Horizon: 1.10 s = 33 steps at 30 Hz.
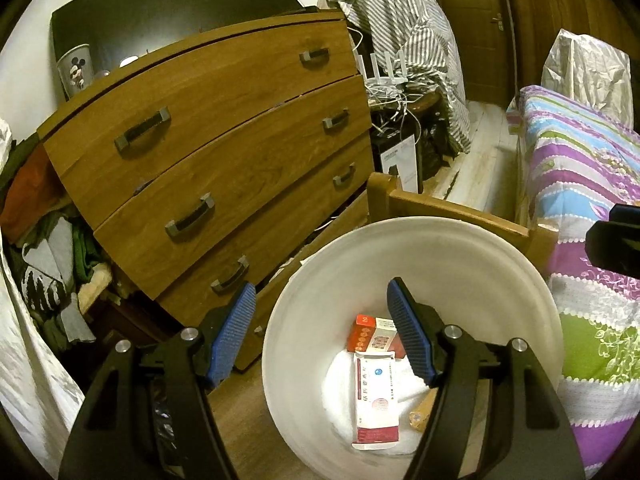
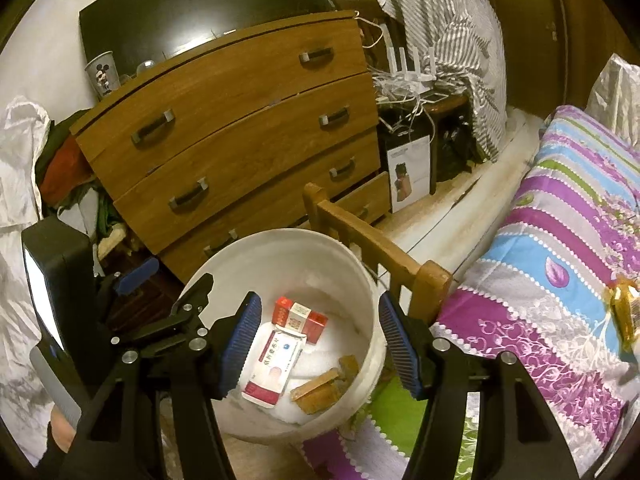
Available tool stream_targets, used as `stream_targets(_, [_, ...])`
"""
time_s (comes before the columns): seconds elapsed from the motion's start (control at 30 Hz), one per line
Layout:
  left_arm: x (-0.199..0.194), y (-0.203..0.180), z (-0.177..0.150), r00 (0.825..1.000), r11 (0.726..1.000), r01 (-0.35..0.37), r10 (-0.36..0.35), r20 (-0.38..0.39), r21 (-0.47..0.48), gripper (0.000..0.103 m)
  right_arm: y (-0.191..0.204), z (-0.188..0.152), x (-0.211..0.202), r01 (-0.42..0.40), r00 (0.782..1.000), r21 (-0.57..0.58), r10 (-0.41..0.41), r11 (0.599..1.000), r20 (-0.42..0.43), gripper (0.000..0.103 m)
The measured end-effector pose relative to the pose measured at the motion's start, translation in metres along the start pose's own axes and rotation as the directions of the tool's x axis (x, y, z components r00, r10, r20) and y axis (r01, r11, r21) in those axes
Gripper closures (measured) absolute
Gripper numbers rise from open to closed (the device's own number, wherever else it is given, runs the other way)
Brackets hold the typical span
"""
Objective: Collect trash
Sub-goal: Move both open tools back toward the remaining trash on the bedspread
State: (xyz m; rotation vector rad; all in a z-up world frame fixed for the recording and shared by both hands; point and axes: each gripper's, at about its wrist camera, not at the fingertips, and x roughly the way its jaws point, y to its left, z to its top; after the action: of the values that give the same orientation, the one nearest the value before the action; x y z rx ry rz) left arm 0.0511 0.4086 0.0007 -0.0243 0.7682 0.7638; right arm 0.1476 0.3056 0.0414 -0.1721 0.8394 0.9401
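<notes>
Cluttered bedroom, wooden dresser (image 2: 240, 128) beyond the fingers, patterned bedspread (image 2: 560, 260) right, white bucket (image 1: 460, 264) holding cartons (image 2: 276, 364) lay under both grippers (image 1: 322, 334) (image 2: 318, 346), jaws apart, empty.

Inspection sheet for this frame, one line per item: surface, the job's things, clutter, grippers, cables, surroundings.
Surface: wood floor, mostly covered.
Job's things: white bucket holds a red-and-white box, a small red box and brown pieces; a golden wrapper lies on the striped bedspread.
Clutter: clothes pile left of the dresser.
Grippers: left gripper and right gripper open, nothing between the jaws, above the bucket.
Cables: white tangle right of the dresser.
Surroundings: wooden bed frame, Mickey cup on the dresser.
</notes>
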Motion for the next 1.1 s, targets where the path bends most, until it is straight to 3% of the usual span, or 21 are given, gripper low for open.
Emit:
stream_targets(0.1, [-0.006,-0.005,0.000,1.000,1.000,0.001,-0.001,0.006,0.000,0.037,-0.004,-0.005,-0.016,0.018,0.998,0.007,-0.019,1.000,0.063,0.040])
stream_targets(0.17, [-0.012,-0.008,-0.001,1.000,1.000,0.011,-0.011,0.012,-0.016,0.031,-0.008,-0.009,-0.028,0.050,0.993,0.010,-0.051,0.999,0.110,0.040])
stream_targets(0.27, [-0.023,-0.020,-0.004,0.999,0.999,0.025,-0.024,0.032,-0.029,0.027,-0.017,-0.023,-0.051,0.114,0.975,0.018,-0.115,0.993,0.189,0.040])
stream_targets(0.5, [-0.053,-0.072,-0.013,0.993,0.996,0.088,-0.090,0.072,0.021,0.024,-0.075,-0.079,-0.111,0.255,0.903,0.140,-0.288,0.957,0.319,0.034])
stream_targets(0.63, [-0.068,-0.116,-0.022,0.986,0.985,0.137,-0.146,0.080,0.101,0.023,-0.121,-0.117,-0.148,0.300,0.873,0.221,-0.360,0.928,0.327,0.033])
stream_targets(0.8, [-0.077,-0.165,-0.034,0.973,0.960,0.216,-0.227,0.042,0.178,0.023,-0.181,-0.173,-0.199,0.329,0.851,0.306,-0.421,0.893,0.313,0.031])
stream_targets(0.9, [-0.084,-0.195,-0.042,0.958,0.938,0.275,-0.286,0.021,0.209,0.023,-0.215,-0.211,-0.229,0.345,0.833,0.379,-0.466,0.858,0.298,0.030])
stream_targets(1.0, [-0.095,-0.228,-0.047,0.932,0.906,0.354,-0.363,-0.005,0.234,0.023,-0.262,-0.265,-0.263,0.334,0.827,0.502,-0.503,0.798,0.251,0.030])
stream_targets(1.1, [-0.106,-0.263,-0.048,0.890,0.854,0.449,-0.454,-0.046,0.262,0.023,-0.292,-0.304,-0.278,0.306,0.836,0.575,-0.503,0.759,0.219,0.030])
